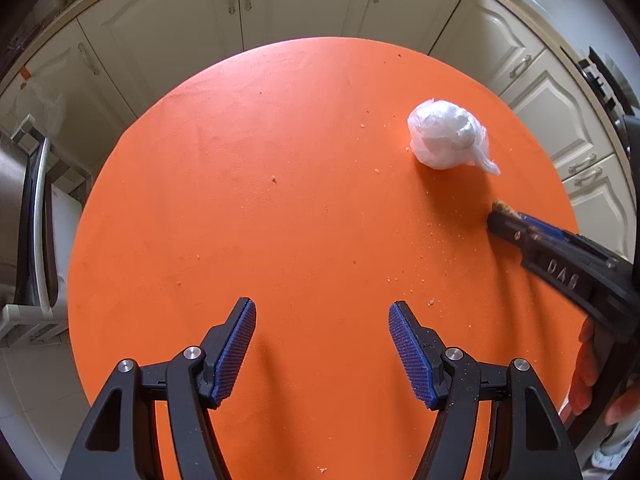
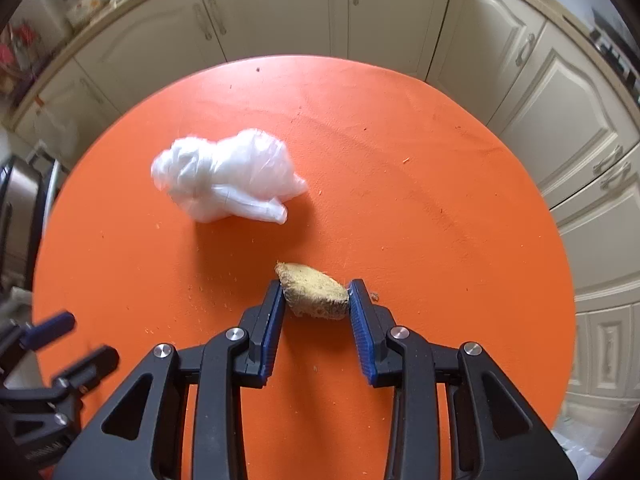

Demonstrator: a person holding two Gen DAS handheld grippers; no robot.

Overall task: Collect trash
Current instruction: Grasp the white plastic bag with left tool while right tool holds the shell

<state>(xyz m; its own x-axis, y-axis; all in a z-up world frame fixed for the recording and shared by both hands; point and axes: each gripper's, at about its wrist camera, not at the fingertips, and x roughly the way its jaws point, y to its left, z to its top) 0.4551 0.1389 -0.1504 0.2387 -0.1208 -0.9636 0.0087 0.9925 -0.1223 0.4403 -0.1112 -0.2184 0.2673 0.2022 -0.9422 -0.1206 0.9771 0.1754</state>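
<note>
Jaws of the right gripper [image 2: 316, 286] are straddling a bread chunk [image 2: 314, 296] on the orange counter [image 2: 440, 220], unclenched; the left gripper [image 1: 322, 312] is hovering released, empty.

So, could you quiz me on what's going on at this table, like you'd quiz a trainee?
1. True or false: the left claw has something between its fingers.
2. What sits between the right claw's fingertips? A) a brown bread chunk B) a spoon C) a cup
3. Fill in: the crumpled white plastic bag lies on a round ______ table.

Key: 1 false, it is open with nothing between its fingers; 2 A; 3 orange.
</note>
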